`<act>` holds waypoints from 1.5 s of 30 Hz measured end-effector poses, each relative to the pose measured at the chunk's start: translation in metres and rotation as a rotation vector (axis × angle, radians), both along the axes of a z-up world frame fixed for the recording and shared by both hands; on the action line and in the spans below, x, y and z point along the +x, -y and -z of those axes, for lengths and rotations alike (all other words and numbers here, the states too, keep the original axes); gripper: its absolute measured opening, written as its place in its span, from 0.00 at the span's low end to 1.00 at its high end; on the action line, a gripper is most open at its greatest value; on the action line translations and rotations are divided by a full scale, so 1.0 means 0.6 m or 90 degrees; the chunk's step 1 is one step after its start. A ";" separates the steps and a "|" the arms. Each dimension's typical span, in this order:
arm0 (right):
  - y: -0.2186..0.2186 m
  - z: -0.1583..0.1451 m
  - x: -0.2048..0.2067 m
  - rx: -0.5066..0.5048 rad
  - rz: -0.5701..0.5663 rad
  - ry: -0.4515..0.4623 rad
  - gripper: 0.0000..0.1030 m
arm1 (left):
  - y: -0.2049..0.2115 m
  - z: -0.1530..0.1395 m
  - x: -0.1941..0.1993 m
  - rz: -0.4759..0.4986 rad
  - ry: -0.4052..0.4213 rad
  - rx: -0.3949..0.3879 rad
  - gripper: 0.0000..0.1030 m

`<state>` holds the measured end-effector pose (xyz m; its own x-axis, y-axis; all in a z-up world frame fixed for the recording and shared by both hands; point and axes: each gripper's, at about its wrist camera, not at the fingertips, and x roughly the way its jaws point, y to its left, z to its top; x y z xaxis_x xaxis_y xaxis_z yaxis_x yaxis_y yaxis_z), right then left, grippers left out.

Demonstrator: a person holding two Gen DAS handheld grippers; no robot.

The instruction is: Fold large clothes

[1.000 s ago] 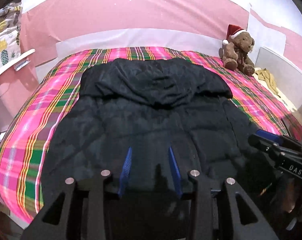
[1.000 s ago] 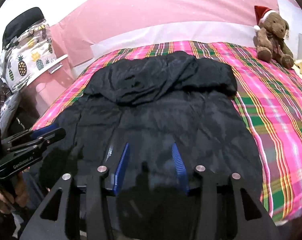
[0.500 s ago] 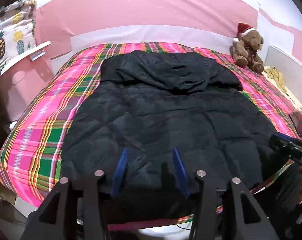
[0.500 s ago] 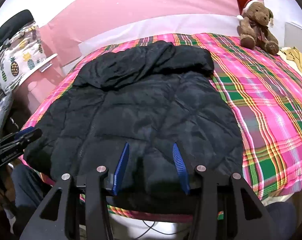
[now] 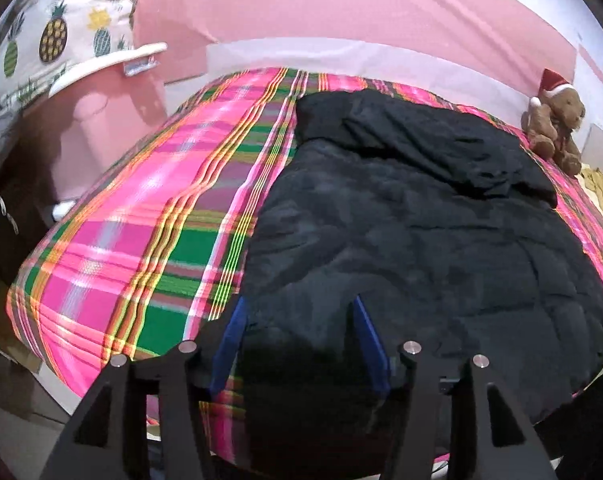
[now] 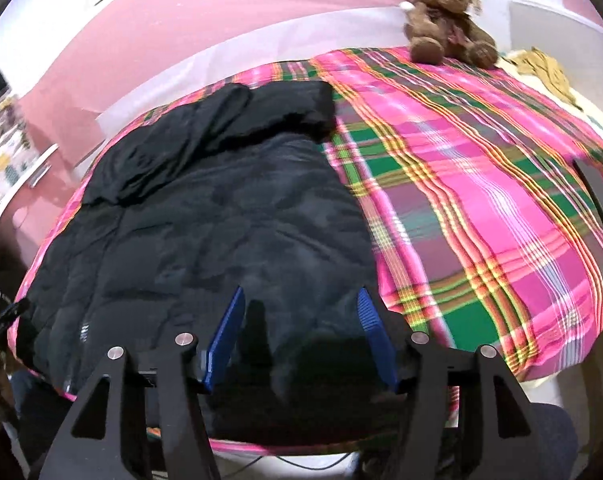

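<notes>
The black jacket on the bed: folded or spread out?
Spread out: the black jacket lies flat across the plaid bedcover, hood at the far end.

Left hand-held gripper: black angular frame with triangular cut-outs, four round silver screws across the top, two ribbed blue fingers. Right hand-held gripper: same black frame, silver screws, ribbed blue fingers.
</notes>
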<state>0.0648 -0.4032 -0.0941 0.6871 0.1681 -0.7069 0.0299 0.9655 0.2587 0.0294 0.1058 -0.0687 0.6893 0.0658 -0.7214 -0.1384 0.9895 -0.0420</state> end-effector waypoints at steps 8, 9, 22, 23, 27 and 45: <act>0.026 0.051 0.008 0.090 0.003 -0.059 0.58 | -0.004 0.035 -0.006 0.021 -0.010 -0.027 0.65; 0.029 0.052 0.007 0.097 0.003 -0.057 0.58 | -0.006 0.039 -0.007 0.021 -0.011 -0.033 0.66; 0.025 0.068 0.000 0.160 -0.019 -0.078 0.56 | 0.012 0.066 -0.014 0.034 -0.014 -0.046 0.66; 0.025 0.069 0.002 0.161 -0.019 -0.082 0.49 | 0.012 0.066 -0.012 0.036 -0.016 -0.048 0.60; 0.024 0.066 0.006 0.181 -0.023 -0.086 0.21 | 0.022 0.046 -0.013 0.051 -0.010 -0.032 0.28; 0.051 -0.096 -0.131 0.249 -0.065 0.068 0.13 | -0.014 -0.134 -0.144 0.076 0.136 -0.123 0.17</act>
